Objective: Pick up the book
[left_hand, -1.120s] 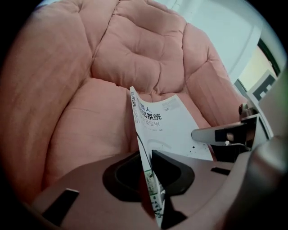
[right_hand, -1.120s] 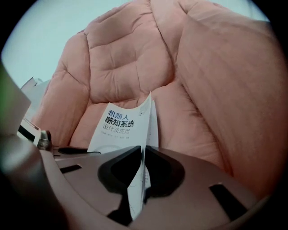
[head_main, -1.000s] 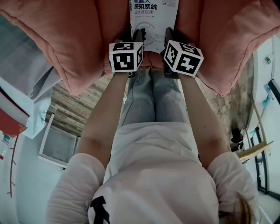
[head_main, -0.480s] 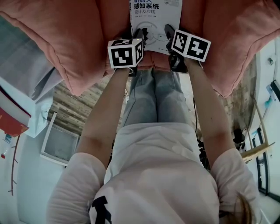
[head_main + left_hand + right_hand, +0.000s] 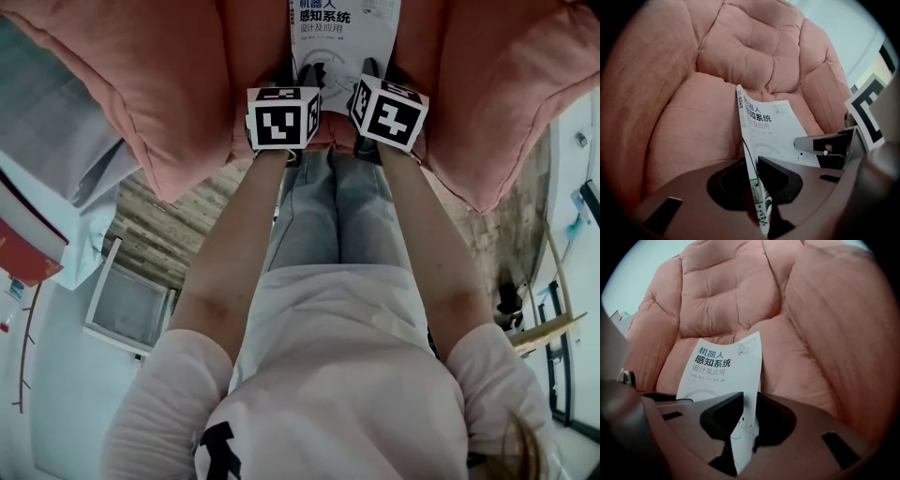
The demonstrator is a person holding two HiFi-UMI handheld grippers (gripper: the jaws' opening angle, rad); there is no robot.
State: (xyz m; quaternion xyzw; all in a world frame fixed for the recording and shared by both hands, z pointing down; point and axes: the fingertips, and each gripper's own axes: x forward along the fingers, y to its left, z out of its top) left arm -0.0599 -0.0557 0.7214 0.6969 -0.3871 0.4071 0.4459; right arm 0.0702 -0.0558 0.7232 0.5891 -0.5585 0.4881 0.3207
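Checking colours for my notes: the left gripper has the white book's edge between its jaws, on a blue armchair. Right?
No: the armchair is pink, not blue, as the left gripper view shows. The left gripper does have the white book's edge between its jaws.

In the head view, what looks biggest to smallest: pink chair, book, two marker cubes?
1. pink chair
2. book, cut off at the top edge
3. left marker cube and right marker cube: they look alike, so tied
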